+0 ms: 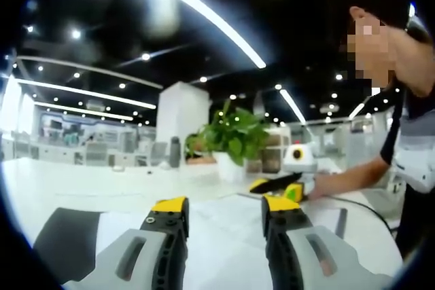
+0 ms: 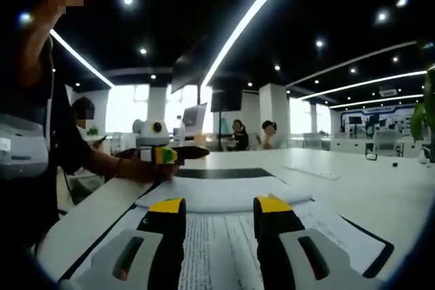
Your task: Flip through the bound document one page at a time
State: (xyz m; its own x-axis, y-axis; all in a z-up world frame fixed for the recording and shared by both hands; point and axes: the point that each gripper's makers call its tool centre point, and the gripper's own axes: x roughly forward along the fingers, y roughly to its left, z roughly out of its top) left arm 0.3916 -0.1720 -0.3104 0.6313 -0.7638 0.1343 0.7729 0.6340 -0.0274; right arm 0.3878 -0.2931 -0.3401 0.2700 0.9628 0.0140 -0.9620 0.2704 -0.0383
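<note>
Grey moulded plastic jaws with yellow caps and black inner faces rise from the bottom of the right gripper view; the right gripper (image 2: 219,207) has them standing apart with nothing between, hovering over the bound document (image 2: 234,236). That document lies open and flat on the white table (image 2: 380,181), its pages matte white with fine lines of print. The lines of print run up the frame, away from the camera, so its long axis appears to point toward the far side of the table. One page (image 2: 217,193) bulges up in a soft curve just beyond the jaw tips. A dark mat (image 2: 370,246) shows under the document's right edge, lower right of the frame.

Left of centre in the same view the left gripper (image 2: 178,155) comes in, a person's hand (image 2: 139,168) around it, its tips low by the curved page's far left end; I cannot tell whether they pinch the paper.

From the left gripper view the left gripper (image 1: 224,207) has its jaws parted as well, over smooth white paper at the bottom centre. A dark flat mat (image 1: 68,242) lies at lower left. Right of centre the right gripper (image 1: 275,185) rests low on the table, held by a hand (image 1: 326,187). Behind it stands a leafy green plant (image 1: 234,134) in a white pot.
</note>
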